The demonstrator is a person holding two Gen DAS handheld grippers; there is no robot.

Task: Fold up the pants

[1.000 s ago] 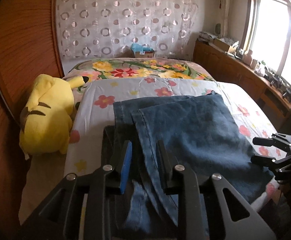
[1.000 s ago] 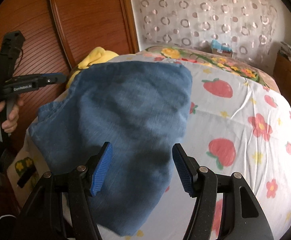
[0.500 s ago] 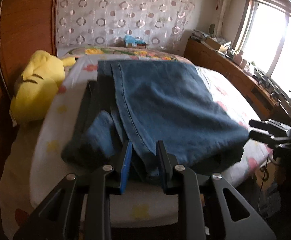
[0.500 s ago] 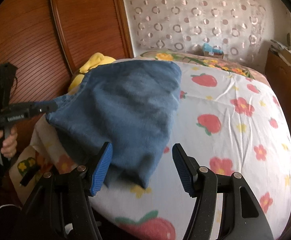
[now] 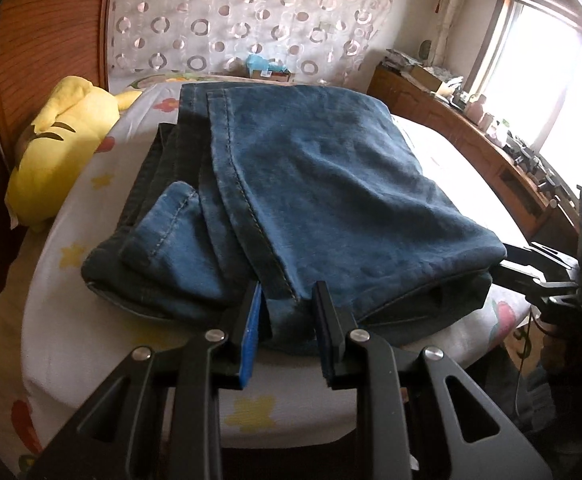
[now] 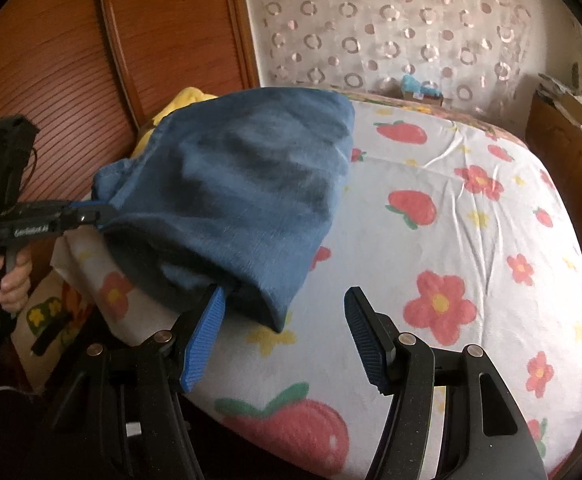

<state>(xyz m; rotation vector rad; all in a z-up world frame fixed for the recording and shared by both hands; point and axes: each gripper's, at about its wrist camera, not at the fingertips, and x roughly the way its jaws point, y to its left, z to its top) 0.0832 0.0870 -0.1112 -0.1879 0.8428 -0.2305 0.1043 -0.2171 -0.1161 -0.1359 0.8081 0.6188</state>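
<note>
Item: one pair of blue denim pants (image 5: 323,200), folded into a thick bundle near the foot end of a bed (image 6: 471,240) with a strawberry-and-flower sheet; a yellow plush toy (image 5: 59,148) lies beside it on the left against the wooden wall. Left side of the bundle: stacked layers with an exposed stitched hem and a loose turned-up cuff, uneven and likely to slip out of register if dragged. Near edge, centre: the left gripper (image 5: 287,316) has its jaws narrowed around a denim fold, apparently pinching that edge; its handle shows in the right wrist view held by a hand (image 6: 7,276). Right side: a rounded folded edge, soft and open underneath; the right gripper (image 6: 283,320) stands with jaws spread, one finger just under the overhanging corner, nothing clamped. Handling notes, as judgement: medium-heavy cloth, limp but with some body, not fragile, not slippery; layers shift against one another. Best taken at seams, hems or the doubled fold edge, gripping all layers together, both corners lifted evenly.
</note>
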